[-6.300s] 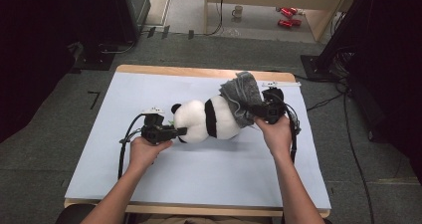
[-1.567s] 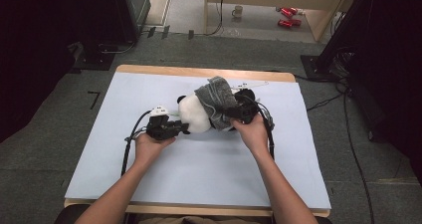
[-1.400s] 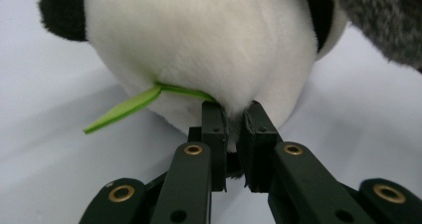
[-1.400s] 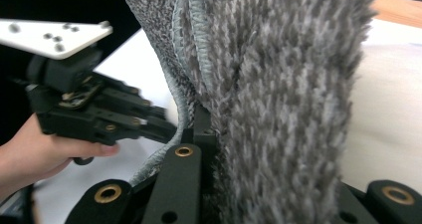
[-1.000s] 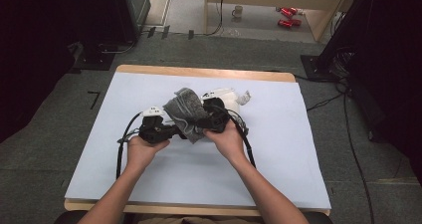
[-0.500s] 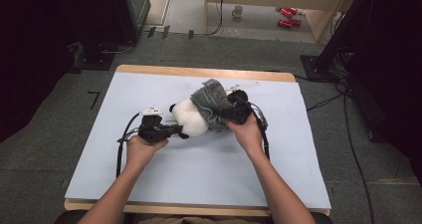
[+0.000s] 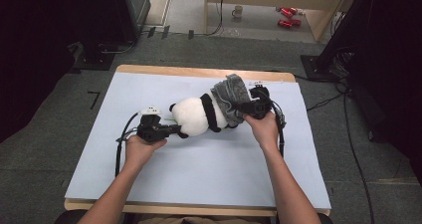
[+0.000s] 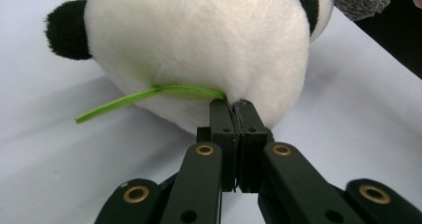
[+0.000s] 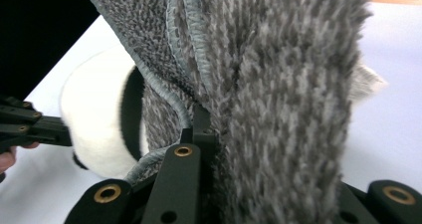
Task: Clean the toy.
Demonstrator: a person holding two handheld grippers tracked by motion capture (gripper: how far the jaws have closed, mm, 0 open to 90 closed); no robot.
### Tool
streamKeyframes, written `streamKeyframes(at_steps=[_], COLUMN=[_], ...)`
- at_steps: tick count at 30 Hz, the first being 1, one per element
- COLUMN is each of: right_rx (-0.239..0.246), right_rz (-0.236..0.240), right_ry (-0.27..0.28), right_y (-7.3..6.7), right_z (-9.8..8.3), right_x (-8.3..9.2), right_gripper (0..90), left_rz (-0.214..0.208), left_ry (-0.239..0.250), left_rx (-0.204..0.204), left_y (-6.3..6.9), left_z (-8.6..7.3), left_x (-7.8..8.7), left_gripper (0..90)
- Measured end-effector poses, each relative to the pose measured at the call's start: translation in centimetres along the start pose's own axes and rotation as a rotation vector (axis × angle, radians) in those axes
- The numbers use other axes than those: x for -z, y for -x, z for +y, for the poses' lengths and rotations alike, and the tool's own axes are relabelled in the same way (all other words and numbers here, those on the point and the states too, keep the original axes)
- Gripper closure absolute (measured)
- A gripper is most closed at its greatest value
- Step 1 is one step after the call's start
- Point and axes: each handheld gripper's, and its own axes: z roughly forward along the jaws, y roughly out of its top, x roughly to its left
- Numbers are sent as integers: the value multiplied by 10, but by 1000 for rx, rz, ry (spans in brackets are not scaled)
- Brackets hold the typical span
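grey cloth (image 7: pixel 230 100) over panda plush (image 7: pixel 195 116)

White-and-black panda (image 7: pixel 199 115), mottled grey cloth (image 7: pixel 228 97), pale blue table (image 7: pixel 199 169).

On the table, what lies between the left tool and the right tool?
In the high view, the plush panda lies between them. The left tool is shut at its head end; the right tool grips the grey towel draped over its other end.

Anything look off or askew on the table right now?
Nothing damaged or spilled. The plush panda lies on its side, a grey cloth bunched over one end, and a green strip sticks out beside the left tongs.
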Motion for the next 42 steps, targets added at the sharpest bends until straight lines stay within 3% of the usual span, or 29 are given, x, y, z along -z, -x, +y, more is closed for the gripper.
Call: streamKeyframes(at_steps=[5, 10, 14, 18, 23, 27, 34, 37, 42], right_rx=[-29, -50, -54, -23, 31, 87, 174, 181, 174], right_rz=[-24, -104, -88, -29, 63, 143, 237, 277, 250], right_ry=[4, 2, 35, 68, 71, 45, -28, -51, -94], right_y=[13, 26, 26, 7, -26, -58, -107, -119, -120], right_z=[-2, -4, -1, 6, 12, 11, 0, -5, -13], right_x=[4, 10, 21, 29, 24, 10, -25, -38, -62], right_gripper=[786, 790, 792, 793, 793, 793, 793, 792, 789], left_rz=[-7, -7, -11, -7, -5, -2, 1, 2, 8], left_ry=[1, 2, 9, 9, 15, 17, 26, 26, 24], left_rx=[8, 15, 15, 15, 14, 16, 17, 15, 12], left_y=[-1, -2, -2, 0, 1, 2, 4, 5, 6], left_z=[0, 0, 0, 1, 1, 1, 1, 1, 1], left_x=[-1, 0, 1, 1, 1, 1, 1, 1, 1], left_gripper=[896, 896, 894, 894, 894, 894, 894, 894, 894])
